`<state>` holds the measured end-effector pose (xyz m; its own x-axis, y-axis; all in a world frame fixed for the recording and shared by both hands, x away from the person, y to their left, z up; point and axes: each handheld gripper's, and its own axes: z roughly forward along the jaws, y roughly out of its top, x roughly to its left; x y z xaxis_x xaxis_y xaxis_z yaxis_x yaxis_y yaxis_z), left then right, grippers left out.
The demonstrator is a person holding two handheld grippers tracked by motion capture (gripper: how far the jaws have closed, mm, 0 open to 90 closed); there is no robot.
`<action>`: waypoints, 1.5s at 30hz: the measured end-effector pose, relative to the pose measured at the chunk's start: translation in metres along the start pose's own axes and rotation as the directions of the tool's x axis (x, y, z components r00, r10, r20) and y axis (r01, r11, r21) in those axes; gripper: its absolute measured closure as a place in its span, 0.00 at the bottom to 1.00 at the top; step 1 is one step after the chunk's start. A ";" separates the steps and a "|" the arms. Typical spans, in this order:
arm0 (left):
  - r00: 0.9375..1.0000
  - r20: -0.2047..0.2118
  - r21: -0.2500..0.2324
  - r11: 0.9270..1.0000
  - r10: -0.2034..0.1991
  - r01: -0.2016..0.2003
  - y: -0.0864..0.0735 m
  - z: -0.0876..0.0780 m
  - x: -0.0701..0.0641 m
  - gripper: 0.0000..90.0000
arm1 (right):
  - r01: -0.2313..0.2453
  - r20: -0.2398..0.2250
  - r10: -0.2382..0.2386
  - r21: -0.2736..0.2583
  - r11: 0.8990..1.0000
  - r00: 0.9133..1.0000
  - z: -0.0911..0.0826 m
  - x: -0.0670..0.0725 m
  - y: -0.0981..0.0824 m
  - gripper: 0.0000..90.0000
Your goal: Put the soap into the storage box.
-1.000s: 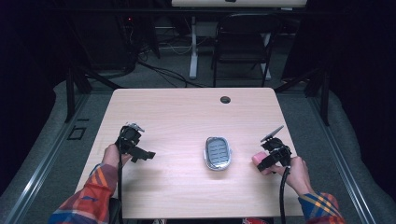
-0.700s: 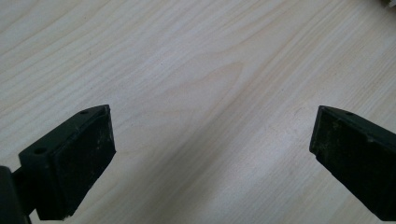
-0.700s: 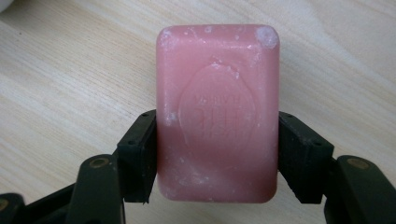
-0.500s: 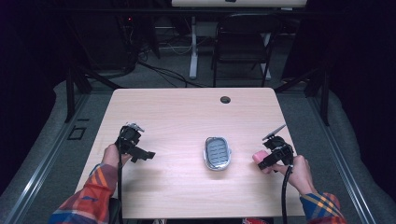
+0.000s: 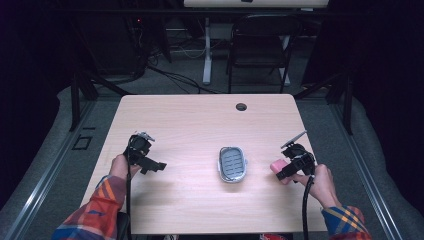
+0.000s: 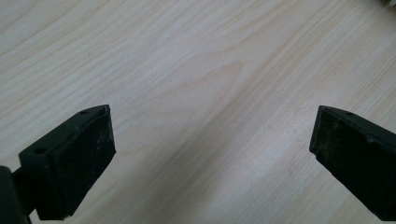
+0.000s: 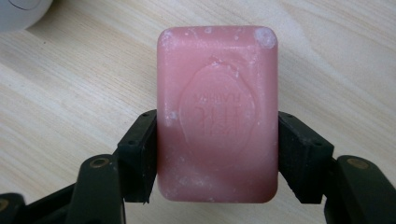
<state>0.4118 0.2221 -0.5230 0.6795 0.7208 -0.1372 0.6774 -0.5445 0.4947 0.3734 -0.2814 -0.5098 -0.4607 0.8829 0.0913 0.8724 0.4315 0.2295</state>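
My right gripper (image 7: 217, 154) pinching pink soap bar (image 7: 217, 114) by long sides, bar jutting beyond my pads. Soap dish (image 5: 232, 163) well off jaw tips. My left gripper (image 6: 212, 154) spread wide, bare wooden table (image 6: 196, 70) between jaws.

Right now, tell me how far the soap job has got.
Done: the right tongs have closed on the long sides of the pink soap bar, near the table's right edge in the high view. In hand: that grip, low over the wood. Left: probably carrying it to the empty soap dish at the table's middle. The left tongs stand open, holding nothing.
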 end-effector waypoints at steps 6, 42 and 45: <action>1.000 -0.001 0.000 1.000 0.002 -0.002 0.000 0.000 0.000 0.00 | -0.001 0.006 0.001 0.002 1.000 1.000 -0.004 0.002 0.003 0.41; 1.000 0.006 0.000 1.000 -0.002 0.002 0.002 0.002 -0.001 0.00 | 0.053 -0.003 -0.053 -0.021 0.998 0.999 -0.011 0.017 0.036 0.41; 1.000 0.005 0.005 1.000 0.005 -0.005 0.002 0.002 0.000 0.00 | 0.058 0.010 -0.058 -0.020 0.998 0.998 -0.013 0.017 0.038 0.41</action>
<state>0.4139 0.2196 -0.5237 0.6844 0.7158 -0.1389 0.6752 -0.5502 0.4913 0.3962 -0.2520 -0.4865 -0.5089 0.8581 0.0678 0.8406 0.4784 0.2541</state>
